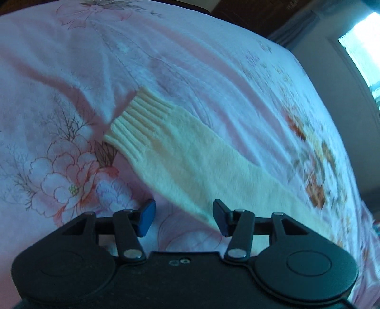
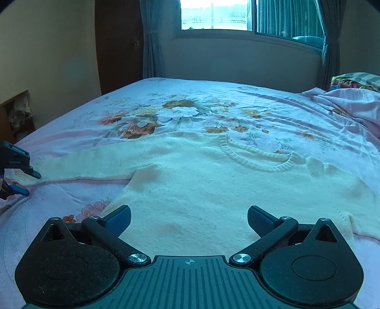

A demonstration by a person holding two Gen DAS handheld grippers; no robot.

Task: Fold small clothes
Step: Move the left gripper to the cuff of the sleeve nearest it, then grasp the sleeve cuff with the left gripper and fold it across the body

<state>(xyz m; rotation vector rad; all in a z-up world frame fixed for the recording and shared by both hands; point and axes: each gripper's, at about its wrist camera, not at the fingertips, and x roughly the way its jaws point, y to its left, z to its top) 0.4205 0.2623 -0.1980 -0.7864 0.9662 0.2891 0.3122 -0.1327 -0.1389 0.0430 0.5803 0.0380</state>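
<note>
Left gripper [image 1: 184,217] over sleeve [image 1: 190,152] edge

Place: a bedroom in a home.
Bed: a wide bed [image 2: 71,123] fills most of both views, covered by a pink floral bedsheet [image 1: 71,78] printed with large flowers.
Bedding: crumpled pink bedding [image 2: 344,99] and a patterned pillow [image 2: 356,80] lie at the bed's right side.
Window: a window [image 2: 228,14] in the far wall lets in daylight, with blue-grey curtains [image 2: 149,47] hanging at both sides.
Furniture: a dark wooden wardrobe [image 2: 118,47] stands in the left corner against plain cream walls [image 2: 47,47].
Laundry: a cream knitted sweater [image 2: 213,180] lies spread flat on the sheet.
</note>
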